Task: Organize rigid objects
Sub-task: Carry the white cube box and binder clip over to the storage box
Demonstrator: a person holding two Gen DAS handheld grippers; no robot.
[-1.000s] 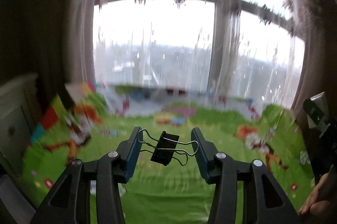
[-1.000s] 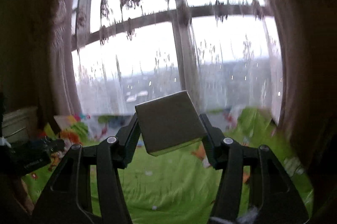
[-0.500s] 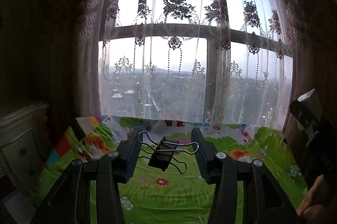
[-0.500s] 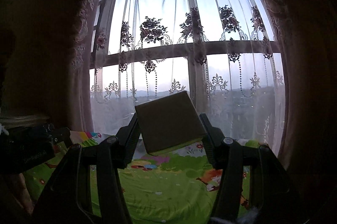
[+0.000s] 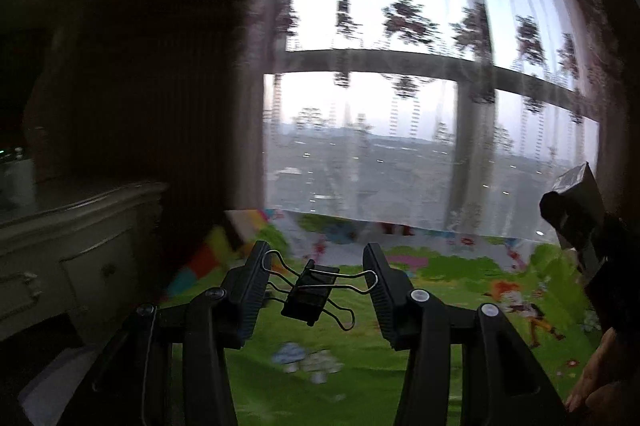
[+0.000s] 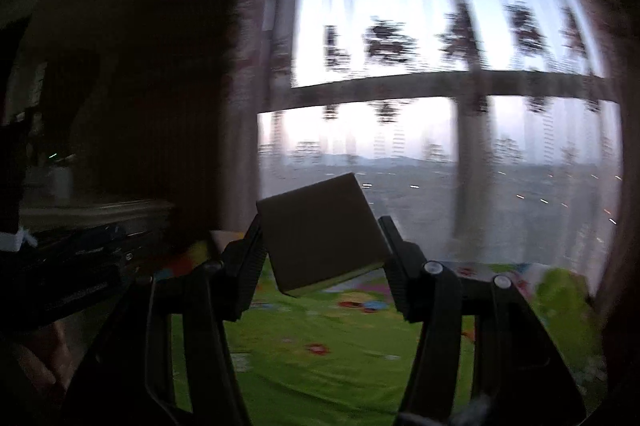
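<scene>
In the left wrist view my left gripper (image 5: 316, 266) is shut on a black binder clip (image 5: 310, 292). Its wire handles span the gap between the two pads. The clip hangs in the air above the green play mat (image 5: 360, 366). In the right wrist view my right gripper (image 6: 320, 238) is shut on a small brown cardboard box (image 6: 320, 232), held tilted with one flat face toward the camera. The right gripper and its box (image 5: 576, 206) also show at the right edge of the left wrist view, with a hand (image 5: 596, 382) below them.
A pale dresser (image 5: 68, 246) with drawers stands at the left, beside a dark curtain (image 5: 160, 86). A lace-curtained window (image 5: 420, 86) fills the background. The left gripper's dark body (image 6: 64, 274) crosses the left side of the right wrist view.
Both views have swung to the left: the window slid right and the dresser and dark curtain came into view. Both grips are unchanged.
</scene>
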